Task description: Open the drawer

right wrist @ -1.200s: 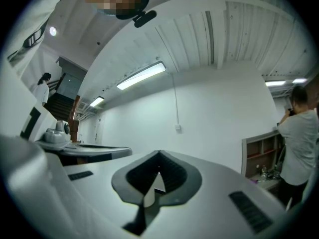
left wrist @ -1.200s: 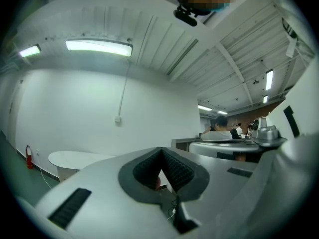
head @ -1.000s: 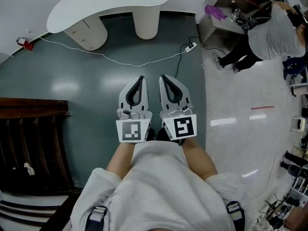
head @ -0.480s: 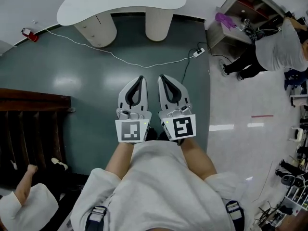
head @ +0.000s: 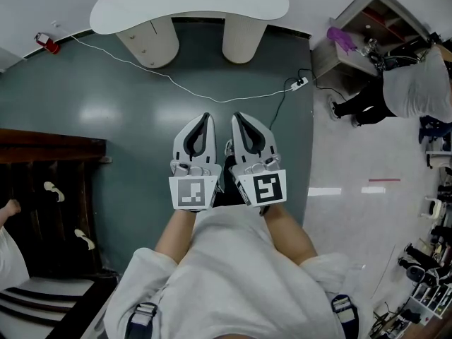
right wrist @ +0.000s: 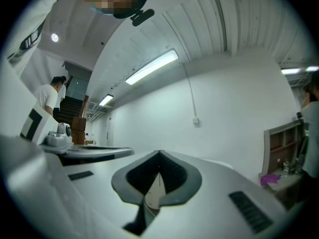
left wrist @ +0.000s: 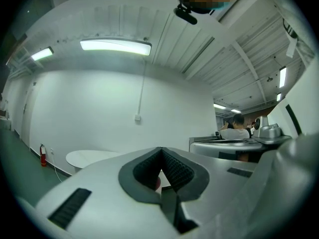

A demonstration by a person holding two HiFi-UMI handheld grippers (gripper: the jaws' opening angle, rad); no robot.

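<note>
A white kidney-shaped table [head: 191, 2] stands ahead by the wall. Its left pedestal [head: 150, 43] carries small drawer fronts with knobs, its right one [head: 244, 39] is plain. I hold both grippers side by side over the green floor, pointing level at the table and well short of it. The left gripper [head: 205, 116] is shut with nothing in it, and the right gripper [head: 236, 116] is shut and empty too. In the left gripper view the closed tip [left wrist: 160, 149] lies over the distant table [left wrist: 92, 157]. The right gripper view shows its tip [right wrist: 159, 153] closed against the white wall.
A white cable [head: 212, 97] runs across the floor to a power strip [head: 300, 83]. A red extinguisher [head: 48, 43] sits at the wall, left. Dark wooden stairs [head: 42, 210] are at my left. A shelf unit [head: 360, 27] and a bending person [head: 409, 76] are at the right.
The table has come nearer and slid right and down in the head view. Both grippers keep their side-by-side pose. The person seen at the stairs has mostly left the frame.
</note>
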